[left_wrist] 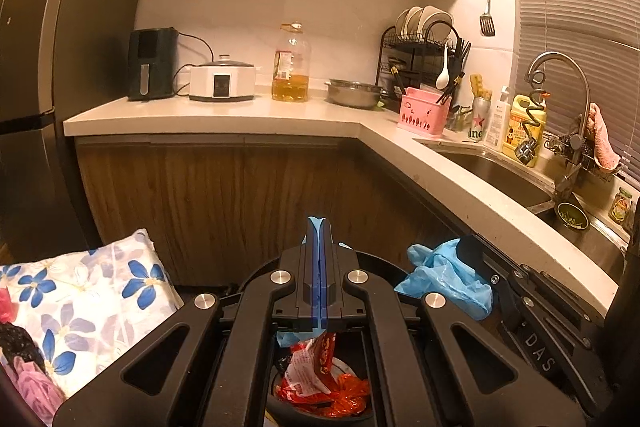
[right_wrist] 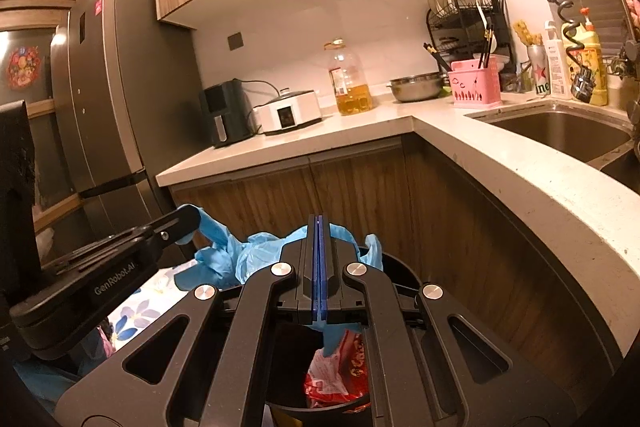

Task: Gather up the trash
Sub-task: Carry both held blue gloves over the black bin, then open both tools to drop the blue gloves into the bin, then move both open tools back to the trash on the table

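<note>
Both the left gripper (left_wrist: pixel 319 227) and right gripper (right_wrist: pixel 319 223) seem clamped on the blue bin liner (right_wrist: pixel 256 251), lower centre; uneven pulling could tear it, spilling red wrappers (left_wrist: pixel 320 383).

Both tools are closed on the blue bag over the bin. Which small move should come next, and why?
Probably lift both tools straight up a little. The left tool and the right tool each pinch the blue bag at its edge, and the red wrappers still sit low inside the black bin, so the bag looks gathered but not yet raised.
</note>
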Tool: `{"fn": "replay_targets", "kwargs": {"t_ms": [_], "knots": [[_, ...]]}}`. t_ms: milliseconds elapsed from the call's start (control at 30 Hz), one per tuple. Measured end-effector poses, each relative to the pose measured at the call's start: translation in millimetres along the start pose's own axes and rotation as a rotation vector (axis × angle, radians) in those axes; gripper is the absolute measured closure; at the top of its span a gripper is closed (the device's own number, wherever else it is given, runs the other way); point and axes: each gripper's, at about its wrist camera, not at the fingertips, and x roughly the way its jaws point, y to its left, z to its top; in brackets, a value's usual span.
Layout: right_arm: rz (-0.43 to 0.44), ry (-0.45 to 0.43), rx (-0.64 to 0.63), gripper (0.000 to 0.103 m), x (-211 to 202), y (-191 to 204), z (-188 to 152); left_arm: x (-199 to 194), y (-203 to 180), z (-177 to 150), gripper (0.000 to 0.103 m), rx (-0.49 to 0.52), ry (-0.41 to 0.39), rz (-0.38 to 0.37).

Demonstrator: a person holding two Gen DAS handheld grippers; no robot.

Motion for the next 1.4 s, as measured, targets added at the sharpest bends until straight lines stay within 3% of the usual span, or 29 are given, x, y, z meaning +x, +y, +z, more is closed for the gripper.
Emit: {"fn": "replay_targets", "kwargs": {"t_ms": [333,433,567,733,800,933,1133,1400], "knots": [[-0.003,0.041,-0.002,0.1,15.5,1.3,-3.1,9.6,1.7,-2.8,0.101,0.015,0.018,0.011],[-0.01,0.049,0.006,0.094,17.2,-0.8,-4.5,10.1,3.1,-3.5,0.079,0.014,0.017,0.009],[-0.026,0.051,0.027,0.08,15.7,-5.4,-7.5,11.7,4.3,-3.6,0.074,0.015,0.024,0.003],[-0.041,0.043,0.033,0.06,8.9,-7.4,-11.5,8.3,8.3,-7.3,0.054,0.006,0.021,0.021],[-0.046,0.044,0.027,0.054,5.9,-5.7,-13.5,1.8,10.8,-12.2,0.037,0.006,0.004,0.051],[-0.07,0.044,-0.011,0.04,-2.4,3.2,-20.8,-14.6,19.9,-24.0,0.016,0.012,-0.021,0.139],[-0.086,0.055,-0.043,0.028,-16.2,19.1,-34.9,-48.6,44.0,-43.1,0.006,-0.007,-0.034,0.338],[-0.116,0.029,-0.122,0.026,-44.9,52.9,-47.9,-96.6,76.4,-64.0,0.006,-0.072,-0.015,0.466]]}}
